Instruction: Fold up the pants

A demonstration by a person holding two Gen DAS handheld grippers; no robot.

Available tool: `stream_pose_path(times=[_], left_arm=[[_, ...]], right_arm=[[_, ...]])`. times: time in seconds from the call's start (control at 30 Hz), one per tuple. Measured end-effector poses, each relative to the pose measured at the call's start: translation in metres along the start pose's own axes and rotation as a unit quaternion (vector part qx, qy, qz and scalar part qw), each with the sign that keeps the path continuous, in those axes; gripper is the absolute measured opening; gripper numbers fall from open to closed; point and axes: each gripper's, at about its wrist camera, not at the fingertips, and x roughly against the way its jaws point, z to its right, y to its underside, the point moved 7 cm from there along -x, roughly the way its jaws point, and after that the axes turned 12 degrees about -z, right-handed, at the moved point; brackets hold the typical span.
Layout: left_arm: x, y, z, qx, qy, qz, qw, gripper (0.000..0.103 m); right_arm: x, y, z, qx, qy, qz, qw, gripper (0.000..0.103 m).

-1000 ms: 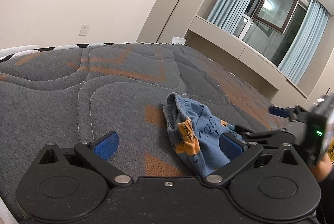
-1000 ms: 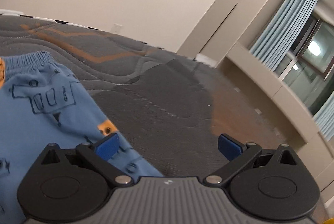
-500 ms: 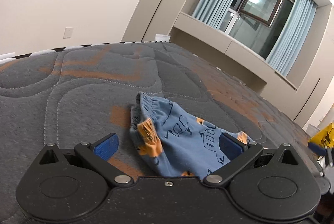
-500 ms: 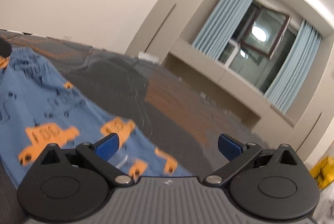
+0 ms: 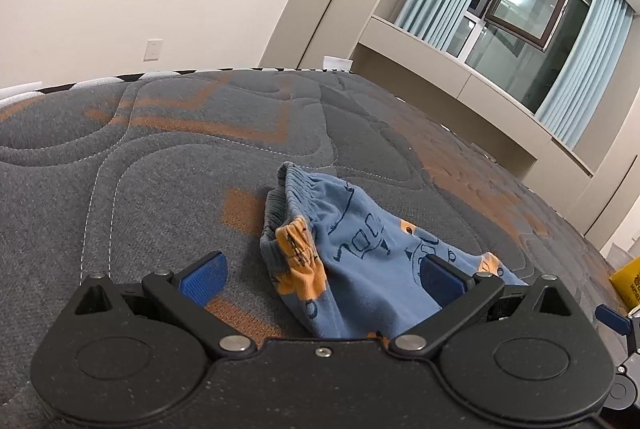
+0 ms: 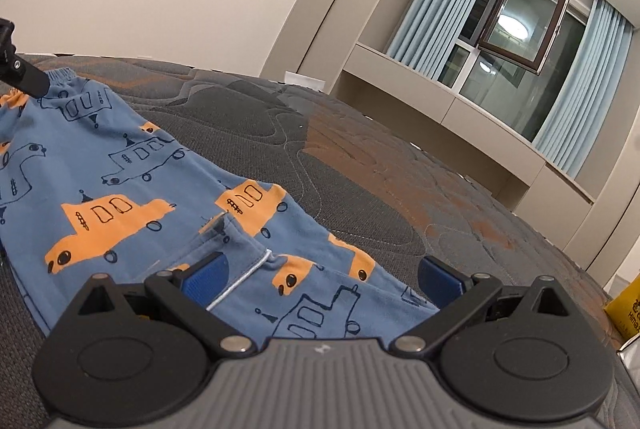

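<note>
Blue pants with orange cars, lying on a grey quilted mattress; both tongs spread apart, empty.

Left wrist view: left tongs [image 5: 320,273] at lower centre, blue pads wide; the pants [image 5: 360,249] lie bunched between and beyond them, waistband toward frame centre, cloth reaching the right pad. The mattress [image 5: 160,165] fills the left and middle. Right wrist view: pants [image 6: 120,189] spread from left edge to lower centre, under and between the right tongs [image 6: 320,273]; a white drawstring [image 6: 244,281] lies beside the left pad. Window [image 6: 520,29] at upper right.
</note>
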Motion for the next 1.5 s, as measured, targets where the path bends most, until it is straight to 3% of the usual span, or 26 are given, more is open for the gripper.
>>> stream_pose_path(times=[0.47,0.6,0.67,0.83,0.93,0.97,1.0,1.17,1.37,1.5], left_arm=[[0.006,0.003,-0.002,0.005,0.001,0.011,0.9999,0.102],[0.011,0.000,-0.004,0.037,0.022,0.031,0.9986,0.095],[0.004,0.000,-0.010,0.064,0.030,0.017,0.9974,0.090],[0.001,-0.003,-0.017,0.097,0.026,0.022,0.9946,0.080],[-0.001,-0.004,-0.018,0.111,0.004,0.022,0.9936,0.050],[-0.003,-0.004,-0.020,0.120,-0.003,0.018,0.9926,0.032],[-0.004,-0.005,-0.022,0.130,-0.007,0.014,0.9914,0.030],[-0.005,-0.008,-0.018,0.124,-0.016,0.018,0.9920,0.024],[-0.009,-0.005,-0.018,0.123,-0.008,0.008,0.9923,0.034],[-0.010,-0.003,-0.017,0.114,-0.014,0.013,0.9933,0.031]], right_arm=[[-0.002,-0.001,-0.002,-0.008,-0.008,-0.001,1.000,0.103],[0.001,-0.002,0.000,-0.010,-0.004,0.010,1.000,0.103],[0.001,-0.001,0.000,-0.011,-0.006,0.010,1.000,0.103],[0.000,0.000,0.005,-0.024,-0.021,0.006,0.999,0.103],[0.000,0.000,0.006,-0.030,-0.027,0.004,0.999,0.103],[0.000,0.000,0.007,-0.031,-0.028,0.004,0.999,0.103],[0.000,0.000,0.007,-0.031,-0.028,0.004,0.999,0.103],[-0.001,0.000,0.007,-0.032,-0.029,0.003,0.999,0.103],[0.000,-0.001,0.006,-0.030,-0.027,0.003,0.999,0.103],[-0.001,0.000,0.006,-0.030,-0.028,0.003,0.999,0.103]])
